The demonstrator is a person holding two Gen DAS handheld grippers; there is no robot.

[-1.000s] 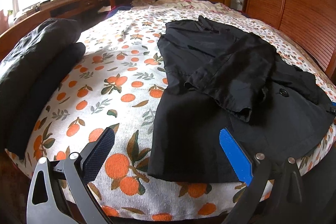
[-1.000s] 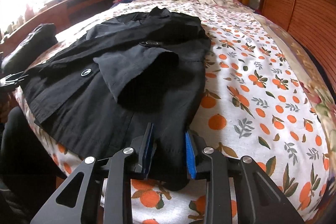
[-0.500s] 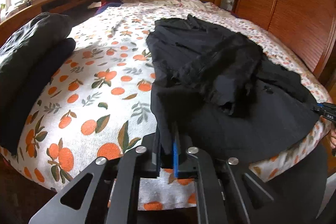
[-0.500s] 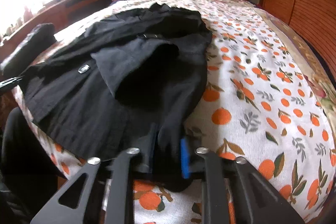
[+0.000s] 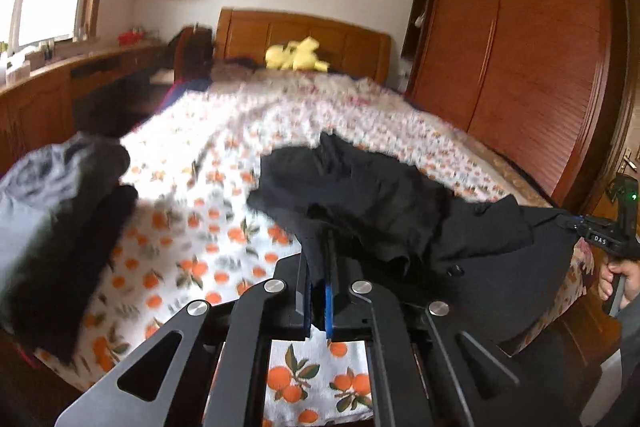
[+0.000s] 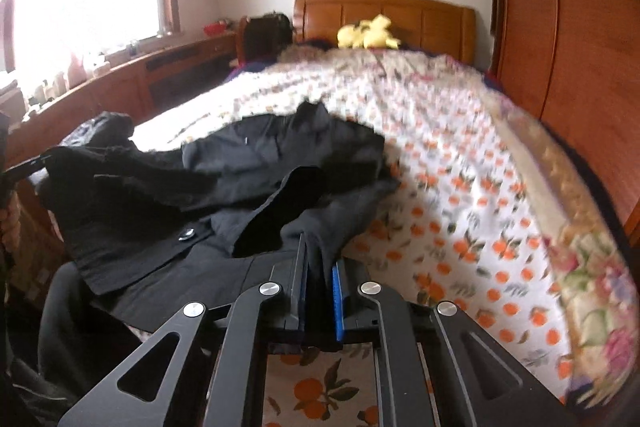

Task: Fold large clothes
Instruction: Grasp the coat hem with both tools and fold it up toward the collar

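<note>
A large black coat [image 5: 400, 211] lies on the orange-print bed sheet [image 5: 192, 239], its lower hem raised off the bed. My left gripper [image 5: 318, 267] is shut on the coat's left hem corner. My right gripper [image 6: 320, 267] is shut on the right hem corner of the same coat [image 6: 224, 187], which bunches toward its collar. The right gripper [image 5: 604, 239] also shows at the right edge of the left wrist view, with the hem stretched between the two. A coat button [image 6: 186, 235] faces up.
A stack of dark folded clothes [image 5: 52, 211] sits at the bed's left edge. A yellow plush toy [image 5: 296, 55] lies by the wooden headboard [image 6: 384, 15]. A wooden wardrobe [image 5: 520, 67] stands along the right side, a desk [image 6: 120, 79] under the window on the left.
The left gripper closed on the coat's hem a second ago. Both grippers have since lifted their hem corners up off the bed, and the coat's lower part now hangs raised and bunched.
</note>
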